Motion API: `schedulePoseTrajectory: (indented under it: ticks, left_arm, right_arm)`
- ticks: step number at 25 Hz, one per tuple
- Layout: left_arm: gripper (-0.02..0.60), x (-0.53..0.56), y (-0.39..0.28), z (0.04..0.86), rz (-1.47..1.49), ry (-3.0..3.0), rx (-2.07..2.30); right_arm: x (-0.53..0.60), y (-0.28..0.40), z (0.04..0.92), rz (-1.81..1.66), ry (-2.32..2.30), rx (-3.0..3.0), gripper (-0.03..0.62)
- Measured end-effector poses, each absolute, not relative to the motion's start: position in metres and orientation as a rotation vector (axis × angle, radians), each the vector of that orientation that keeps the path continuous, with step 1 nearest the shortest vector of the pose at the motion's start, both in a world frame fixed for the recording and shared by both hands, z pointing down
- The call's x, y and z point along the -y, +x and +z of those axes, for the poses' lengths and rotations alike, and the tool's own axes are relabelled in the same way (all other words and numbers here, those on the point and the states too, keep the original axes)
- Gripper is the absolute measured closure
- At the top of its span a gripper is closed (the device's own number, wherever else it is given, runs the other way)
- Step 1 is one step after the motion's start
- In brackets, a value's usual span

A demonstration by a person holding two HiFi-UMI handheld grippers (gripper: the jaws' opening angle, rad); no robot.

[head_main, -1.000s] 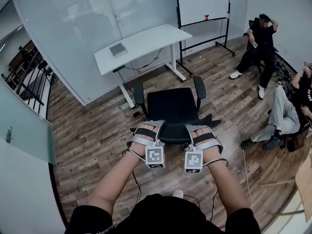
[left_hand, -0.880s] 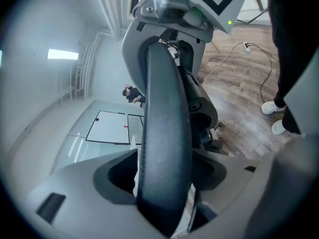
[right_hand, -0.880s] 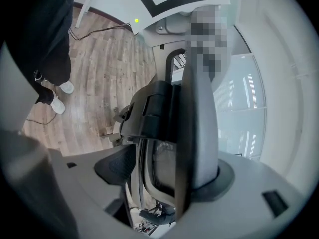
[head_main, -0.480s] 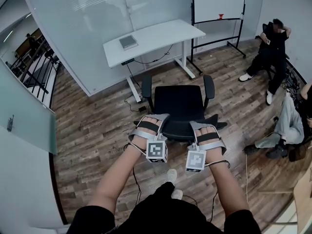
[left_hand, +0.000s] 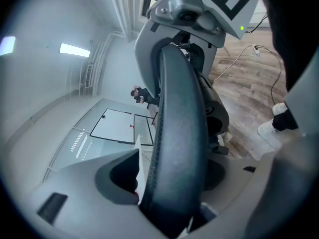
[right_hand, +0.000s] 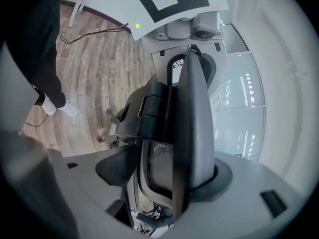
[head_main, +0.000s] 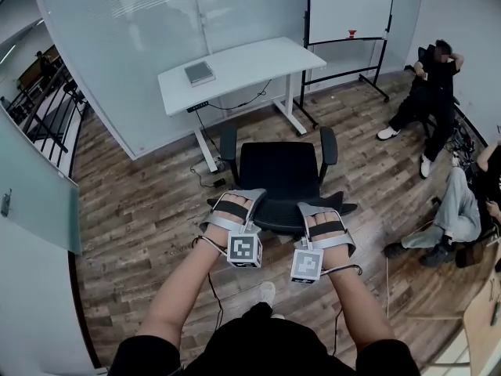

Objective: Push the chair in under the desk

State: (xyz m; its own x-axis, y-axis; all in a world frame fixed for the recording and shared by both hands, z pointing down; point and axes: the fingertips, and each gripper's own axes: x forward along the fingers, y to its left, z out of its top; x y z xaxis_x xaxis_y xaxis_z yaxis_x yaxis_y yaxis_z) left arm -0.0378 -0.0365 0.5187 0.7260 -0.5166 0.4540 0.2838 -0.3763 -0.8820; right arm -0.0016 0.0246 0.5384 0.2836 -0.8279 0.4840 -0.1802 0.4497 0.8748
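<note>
A black office chair (head_main: pixel 278 171) stands on the wood floor in front of the white desk (head_main: pixel 250 59), its seat facing the desk. My left gripper (head_main: pixel 241 199) and right gripper (head_main: pixel 313 208) both sit on the top edge of the chair's backrest, left and right of its middle. In the left gripper view the dark backrest rim (left_hand: pixel 179 133) runs between the jaws of the left gripper (left_hand: pixel 169 183). In the right gripper view the backrest (right_hand: pixel 192 123) fills the gap of the right gripper (right_hand: pixel 174 178). Both pairs of jaws have just been closing on the backrest.
A small grey box (head_main: pixel 198 73) lies on the desk, and cables hang to the floor beneath it. A whiteboard on a wheeled stand (head_main: pixel 344 6) is right of the desk. Two people (head_main: pixel 427 84) (head_main: pixel 470 202) sit at the right. A glass wall runs behind the desk.
Both grippers and the chair have shifted a little toward the desk. My foot has stepped forward behind the chair.
</note>
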Motion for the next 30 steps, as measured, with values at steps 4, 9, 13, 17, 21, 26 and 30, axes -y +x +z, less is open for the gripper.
schedulePoseTrajectory:
  ticks: [4, 9, 13, 17, 21, 26, 30]
  left_arm:
    - [0.302, 0.054, -0.030, 0.528, -0.950, -1.708, -0.158]
    - [0.301, 0.060, -0.015, 0.540, -1.077, -1.618, -0.113]
    - [0.301, 0.068, -0.004, 0.549, -1.114, -1.610, -0.109]
    - [0.320, 0.085, 0.009, 0.550, -1.152, -1.608, -0.089]
    - [0.354, 0.100, 0.017, 0.551, -1.156, -1.584, -0.102]
    - [0.354, 0.102, 0.028, 0.563, -1.156, -1.602, -0.109]
    - [0.385, 0.113, 0.042, 0.552, -1.150, -1.597, -0.142]
  right_arm:
    - [-0.009, 0.008, 0.541, -0.558, 1.053, 1.266, 0.278]
    - [-0.002, 0.031, 0.544, -0.572, 1.043, 1.293, 0.266]
    - [0.008, 0.056, 0.548, -0.638, 1.002, 1.220, 0.260]
    - [0.026, 0.071, 0.547, -0.667, 0.993, 1.214, 0.262]
    - [0.042, 0.079, 0.546, -0.704, 1.023, 1.217, 0.269]
    - [0.048, 0.089, 0.555, -0.735, 1.054, 1.231, 0.275]
    - [0.063, 0.102, 0.540, -0.811, 1.103, 1.247, 0.279]
